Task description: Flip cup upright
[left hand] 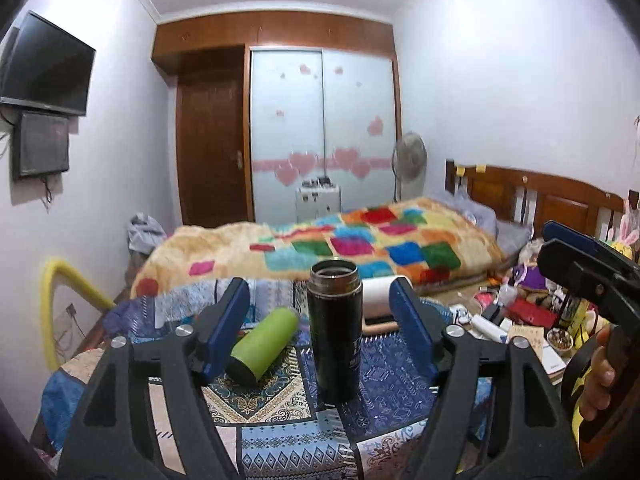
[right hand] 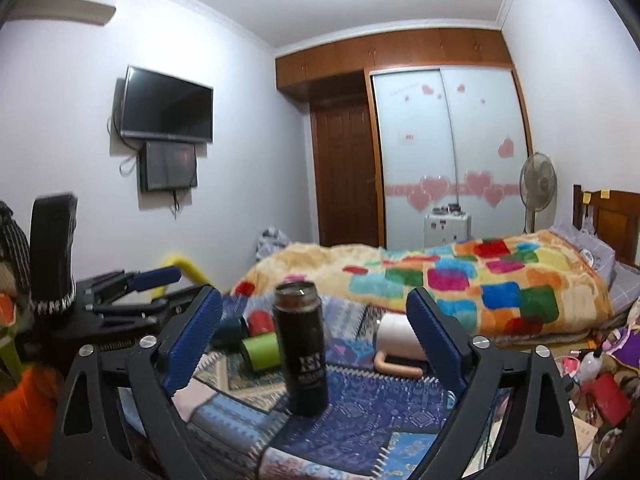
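Observation:
A tall black cup (left hand: 335, 330) stands upright with its open mouth up on the patterned cloth (left hand: 392, 376); it also shows in the right wrist view (right hand: 302, 346). A green cup (left hand: 262, 344) lies on its side to its left, also in the right wrist view (right hand: 261, 350). A white mug with a wooden handle (right hand: 396, 340) lies on its side to the right, partly hidden by a finger. My left gripper (left hand: 320, 320) is open and empty, jaws either side of the black cup without touching. My right gripper (right hand: 316, 336) is open and empty, likewise around it.
A red cup (right hand: 262, 321) lies behind the green one. A bed with a colourful blanket (left hand: 360, 244) lies beyond the table. Clutter of small items (left hand: 520, 320) sits at the right. The other gripper shows at the right of the left wrist view (left hand: 592, 276).

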The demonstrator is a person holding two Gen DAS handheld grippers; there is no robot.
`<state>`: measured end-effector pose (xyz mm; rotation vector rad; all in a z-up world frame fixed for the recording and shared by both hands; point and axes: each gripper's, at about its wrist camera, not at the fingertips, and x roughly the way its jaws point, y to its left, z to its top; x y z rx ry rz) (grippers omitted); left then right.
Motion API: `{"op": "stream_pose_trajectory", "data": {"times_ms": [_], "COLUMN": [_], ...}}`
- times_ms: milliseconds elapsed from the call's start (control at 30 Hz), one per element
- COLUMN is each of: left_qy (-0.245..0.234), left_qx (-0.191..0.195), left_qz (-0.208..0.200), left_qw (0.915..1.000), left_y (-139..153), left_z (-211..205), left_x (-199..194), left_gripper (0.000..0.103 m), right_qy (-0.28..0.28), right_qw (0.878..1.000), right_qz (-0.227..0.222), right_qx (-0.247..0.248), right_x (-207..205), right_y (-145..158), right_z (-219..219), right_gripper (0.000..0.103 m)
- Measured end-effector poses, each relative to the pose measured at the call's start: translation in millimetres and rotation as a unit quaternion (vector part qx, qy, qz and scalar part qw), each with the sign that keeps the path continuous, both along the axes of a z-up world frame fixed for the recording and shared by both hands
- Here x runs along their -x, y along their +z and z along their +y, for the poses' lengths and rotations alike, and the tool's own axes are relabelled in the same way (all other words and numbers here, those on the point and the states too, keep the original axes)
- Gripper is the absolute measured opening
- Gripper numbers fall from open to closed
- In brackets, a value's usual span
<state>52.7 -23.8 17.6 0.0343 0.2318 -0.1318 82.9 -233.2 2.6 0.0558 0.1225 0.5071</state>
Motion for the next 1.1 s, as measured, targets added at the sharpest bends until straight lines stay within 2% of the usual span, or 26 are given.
{"op": "stream_pose_trajectory", "data": {"times_ms": [67,200,300,367,1100], "left_qy": [0.004,0.009,0.010,0.013,0.028], "left_qx": [0.005,0.014,0.019,0.019,0.028], "left_qz": [-0.018,-0.046,-0.056,-0.062,-0.063], "left_qw": [0.9998,0.9988,0.9982,0.9978,0.9972], "left_y": [3,7,8,8,3], "left_z": [1,2,4,4,9], "left_x": [14,38,49,55,67], "left_gripper": [0.085,0.090,0.097,0.101,0.103], "right_qy": [-0.004,-0.013,-0.018,-0.029,-0.051], "right_qw": [1.000,1.000,1.000,0.999,0.998], "right_qz": [-0.007,-0.018,-0.022,-0.027,-0.022], "right_qx": [-0.004,-0.005,-0.009,-0.006,-0.011], "right_x": [9,22,29,34,43], "right_y": [4,5,5,4,-2], "right_z": [2,6,8,10,11], "right_gripper": [0.094,0.095,0.102,0.103,0.103]}}
